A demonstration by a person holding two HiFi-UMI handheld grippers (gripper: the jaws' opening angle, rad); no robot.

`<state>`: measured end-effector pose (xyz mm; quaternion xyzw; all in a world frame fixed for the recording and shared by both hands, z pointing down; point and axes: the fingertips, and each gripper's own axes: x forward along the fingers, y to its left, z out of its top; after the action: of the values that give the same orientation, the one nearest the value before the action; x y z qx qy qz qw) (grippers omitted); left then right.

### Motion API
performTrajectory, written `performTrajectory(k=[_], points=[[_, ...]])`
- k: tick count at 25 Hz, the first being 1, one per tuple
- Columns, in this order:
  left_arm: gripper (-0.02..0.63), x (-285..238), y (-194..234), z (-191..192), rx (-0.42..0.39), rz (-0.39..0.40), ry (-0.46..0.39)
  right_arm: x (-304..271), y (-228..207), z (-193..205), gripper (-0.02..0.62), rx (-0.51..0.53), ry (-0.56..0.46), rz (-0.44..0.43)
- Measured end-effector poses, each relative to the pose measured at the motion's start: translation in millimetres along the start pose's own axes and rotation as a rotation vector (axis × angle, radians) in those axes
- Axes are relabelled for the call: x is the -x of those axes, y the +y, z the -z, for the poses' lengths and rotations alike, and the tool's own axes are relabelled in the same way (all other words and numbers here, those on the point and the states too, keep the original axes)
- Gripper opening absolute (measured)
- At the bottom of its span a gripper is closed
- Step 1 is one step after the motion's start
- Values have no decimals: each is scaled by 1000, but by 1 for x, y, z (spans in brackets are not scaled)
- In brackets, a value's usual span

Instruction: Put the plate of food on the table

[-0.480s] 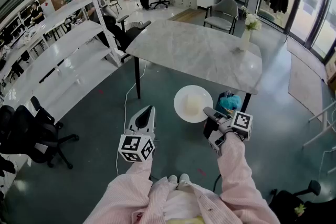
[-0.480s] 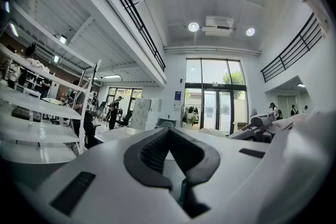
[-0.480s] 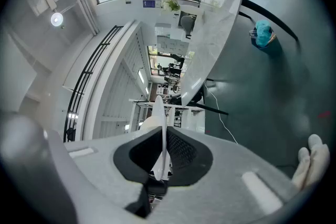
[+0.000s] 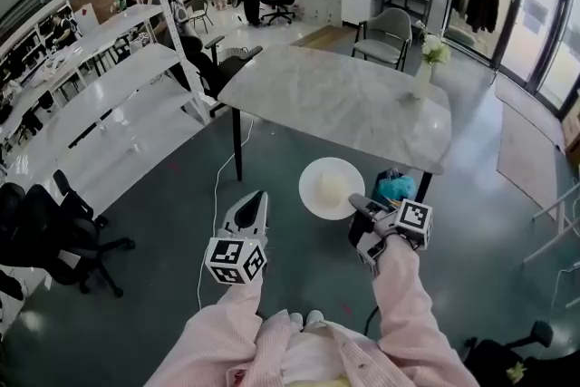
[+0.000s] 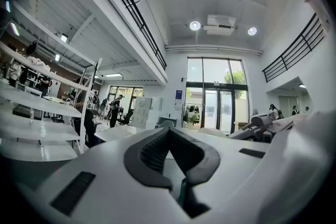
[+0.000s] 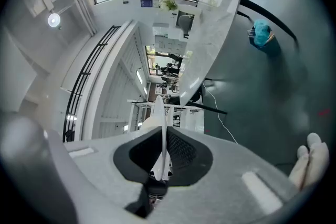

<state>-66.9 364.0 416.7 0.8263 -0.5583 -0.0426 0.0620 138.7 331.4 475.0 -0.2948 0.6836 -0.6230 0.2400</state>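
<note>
Closer now: both grippers and the plate have edged toward the marble worktop (image 4: 344,100). Left gripper (image 4: 257,198) hangs idle beside the load, fingers (image 5: 149,152) clenched on nothing, likely just kept clear. Plate of food (image 4: 332,188) rides level over the floor, just short of the worktop's near edge, so nothing slides off. Right gripper (image 4: 357,202) carries it alone, fingers grasping the thin rim.
</note>
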Motion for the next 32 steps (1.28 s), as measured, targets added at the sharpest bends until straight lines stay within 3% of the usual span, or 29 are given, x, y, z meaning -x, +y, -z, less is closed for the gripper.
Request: performTrajectory(k=[16, 32], points=[[-2, -36, 8, 15, 28, -54, 17, -31, -17, -38, 23, -16, 43, 10], [-2, -183, 95, 11, 54, -54, 40, -163, -36, -133, 23, -44, 42, 42]])
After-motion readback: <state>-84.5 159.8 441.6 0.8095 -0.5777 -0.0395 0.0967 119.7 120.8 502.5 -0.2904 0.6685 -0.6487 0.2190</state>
